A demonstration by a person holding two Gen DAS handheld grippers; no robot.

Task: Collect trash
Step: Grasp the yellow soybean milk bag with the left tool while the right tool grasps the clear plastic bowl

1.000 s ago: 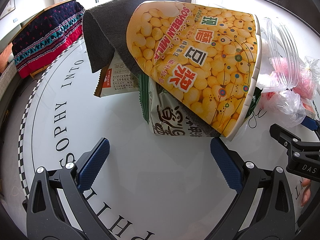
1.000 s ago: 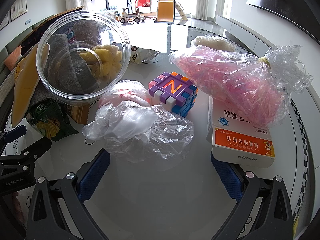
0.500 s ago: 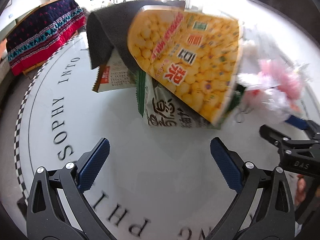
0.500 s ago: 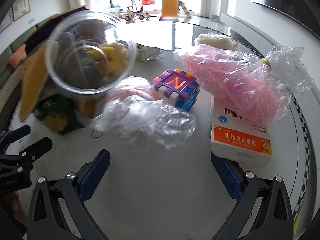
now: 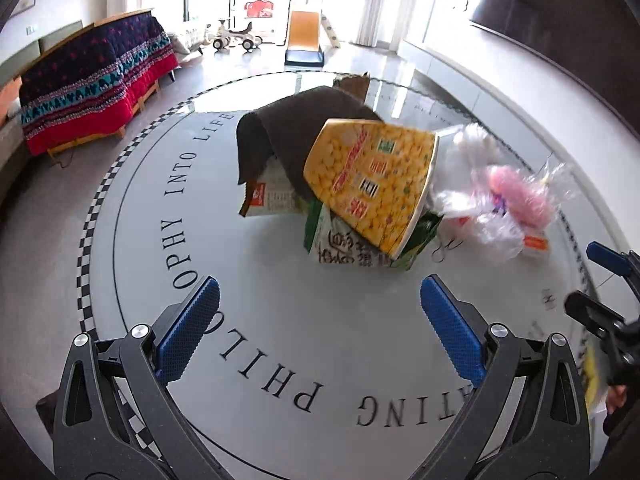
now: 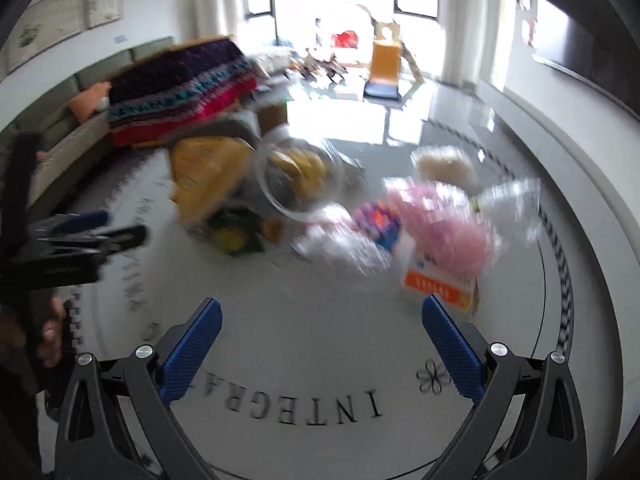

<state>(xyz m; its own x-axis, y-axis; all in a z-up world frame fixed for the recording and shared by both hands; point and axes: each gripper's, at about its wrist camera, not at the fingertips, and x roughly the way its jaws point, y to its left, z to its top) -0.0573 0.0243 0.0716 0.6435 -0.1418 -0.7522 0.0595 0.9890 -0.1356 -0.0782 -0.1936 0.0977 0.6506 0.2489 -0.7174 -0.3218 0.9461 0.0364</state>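
Note:
A pile of trash lies on the round white table [image 5: 280, 320]. In the left wrist view a yellow soybean-milk cup [image 5: 372, 184] leans on a green snack bag [image 5: 348, 248], with a grey cloth [image 5: 296, 128] and a small packet [image 5: 268, 196] behind. Clear plastic bags [image 5: 484, 220] and a pink-filled bag [image 5: 520, 192] lie to the right. My left gripper [image 5: 320, 312] is open and empty, well short of the pile. My right gripper [image 6: 320, 332] is open and empty; its view is blurred, showing a clear bowl [image 6: 296, 184], the pink bag [image 6: 444, 224] and an orange-white box [image 6: 436, 280].
A purple toy cube [image 6: 378, 220] sits among the bags. A bed with a red and navy blanket [image 5: 92, 84] stands left beyond the table. Toys and a slide [image 5: 304, 40] stand at the far windows. The right gripper shows at the left view's edge [image 5: 608, 292].
Both grippers have pulled back and up from the pile, which now looks smaller and farther. Both stay open. The right view is blurred by motion.

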